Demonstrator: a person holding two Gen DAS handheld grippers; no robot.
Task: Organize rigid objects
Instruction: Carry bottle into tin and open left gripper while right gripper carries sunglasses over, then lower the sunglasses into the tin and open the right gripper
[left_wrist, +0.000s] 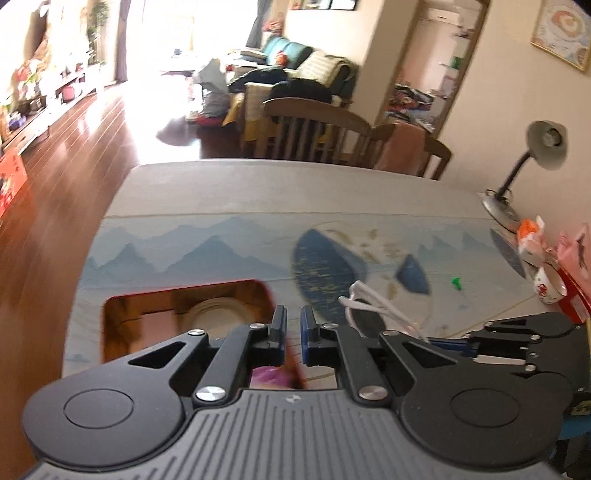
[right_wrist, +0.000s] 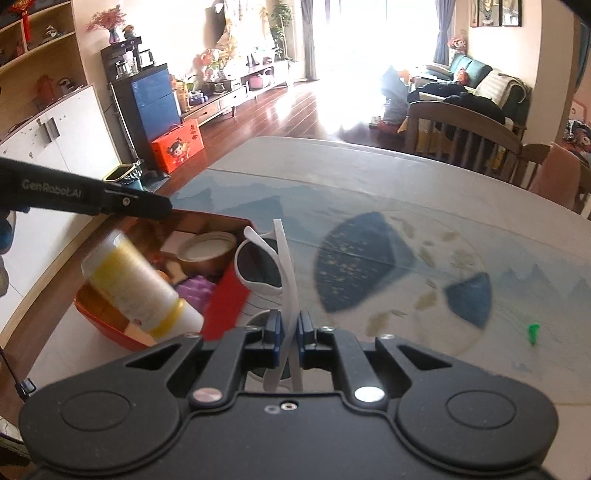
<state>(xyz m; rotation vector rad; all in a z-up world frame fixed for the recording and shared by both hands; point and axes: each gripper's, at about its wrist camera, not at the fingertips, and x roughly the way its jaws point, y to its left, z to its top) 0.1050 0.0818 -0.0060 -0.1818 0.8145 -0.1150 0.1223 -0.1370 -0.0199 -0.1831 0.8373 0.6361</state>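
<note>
My right gripper (right_wrist: 290, 325) is shut on the arm of a pair of white sunglasses (right_wrist: 264, 264) and holds them above the table, just right of the red box (right_wrist: 225, 295). The sunglasses also show in the left wrist view (left_wrist: 364, 301). A white and yellow bottle (right_wrist: 136, 284), blurred, is tilted in the air over the box, below the left gripper's body (right_wrist: 88, 197). In its own view my left gripper (left_wrist: 293, 321) has its jaws narrowly apart with nothing seen between the tips. The box (left_wrist: 110, 325) holds a round white-lidded tin (left_wrist: 218, 314) and a purple item (right_wrist: 197, 290).
The table has a blue mountain-print cover (left_wrist: 221, 243). A small green piece (right_wrist: 533, 331) lies at the right. A desk lamp (left_wrist: 524, 166), a patterned cup (left_wrist: 550, 290) and packets stand at the table's right edge. Wooden chairs (left_wrist: 314, 129) stand at the far side.
</note>
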